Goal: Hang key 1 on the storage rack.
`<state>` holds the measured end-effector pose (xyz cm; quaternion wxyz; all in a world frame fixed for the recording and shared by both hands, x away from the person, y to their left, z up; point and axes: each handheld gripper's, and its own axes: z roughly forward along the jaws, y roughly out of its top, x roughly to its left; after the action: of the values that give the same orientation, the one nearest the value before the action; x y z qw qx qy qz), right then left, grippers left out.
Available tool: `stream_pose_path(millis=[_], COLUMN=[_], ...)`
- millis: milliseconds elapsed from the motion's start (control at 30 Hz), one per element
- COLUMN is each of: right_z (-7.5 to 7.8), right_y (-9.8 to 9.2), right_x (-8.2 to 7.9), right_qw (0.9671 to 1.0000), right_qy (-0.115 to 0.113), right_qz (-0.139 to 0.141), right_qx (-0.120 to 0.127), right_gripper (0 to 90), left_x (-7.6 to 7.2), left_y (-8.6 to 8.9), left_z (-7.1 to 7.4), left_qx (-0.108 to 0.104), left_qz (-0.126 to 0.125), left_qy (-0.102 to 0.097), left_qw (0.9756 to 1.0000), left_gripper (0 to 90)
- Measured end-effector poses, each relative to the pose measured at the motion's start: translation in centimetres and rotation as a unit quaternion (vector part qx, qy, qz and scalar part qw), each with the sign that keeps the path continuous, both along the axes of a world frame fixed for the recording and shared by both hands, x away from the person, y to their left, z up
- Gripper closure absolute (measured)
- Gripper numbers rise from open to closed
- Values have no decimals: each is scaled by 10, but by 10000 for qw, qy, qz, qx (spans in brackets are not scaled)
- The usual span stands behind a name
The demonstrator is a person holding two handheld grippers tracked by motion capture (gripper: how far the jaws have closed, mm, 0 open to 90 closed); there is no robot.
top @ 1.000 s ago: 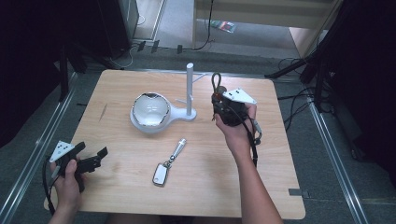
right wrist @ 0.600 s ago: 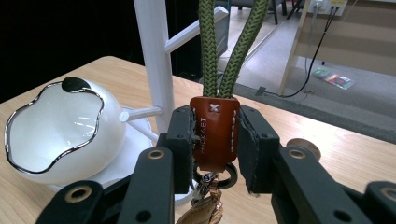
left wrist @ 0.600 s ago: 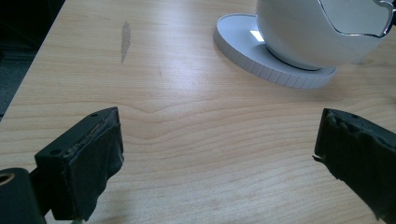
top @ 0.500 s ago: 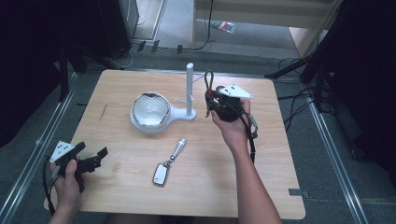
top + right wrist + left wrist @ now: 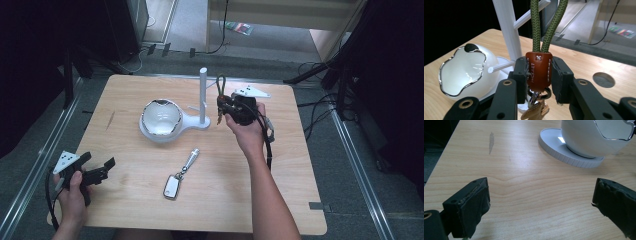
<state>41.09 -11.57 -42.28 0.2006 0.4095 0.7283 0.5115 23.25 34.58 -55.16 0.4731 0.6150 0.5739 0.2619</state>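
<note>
Counter (image 5: pixel 125 200) w/ white stand (image 5: pixel 203 95) by bowl (image 5: pixel 160 119). Right hand-held gripper (image 5: pixel 223 106) clamps leather tab of keychain (image 5: pixel 538 71), green loop up, beside post. Keep loop open, lift over a peg, then release. Left hand-held gripper (image 5: pixel 100 170) idle, jaws apart, empty.

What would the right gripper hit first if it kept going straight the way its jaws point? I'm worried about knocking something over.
Probably the white stand: its post rises just beyond the right gripper, which is shut on the keychain strap. The white bowl sits off to one side. Depth is hard to judge.
</note>
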Motion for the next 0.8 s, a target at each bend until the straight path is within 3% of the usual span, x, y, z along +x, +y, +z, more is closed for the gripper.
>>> stream_pose_path(millis=[433, 800], right_z=[3, -3], right_y=[5, 10], right_x=[9, 10], right_qw=[9990, 9982], right_qy=[294, 471], right_qz=[215, 336], right_qx=[247, 125], right_gripper=[691, 688], left_x=[0, 0], left_y=[0, 0], left_z=[0, 0], left_qx=[13, -2], left_qz=[-7, -4], left_qy=[2, -6], left_qw=[10000, 10000], left_gripper=[17, 17])
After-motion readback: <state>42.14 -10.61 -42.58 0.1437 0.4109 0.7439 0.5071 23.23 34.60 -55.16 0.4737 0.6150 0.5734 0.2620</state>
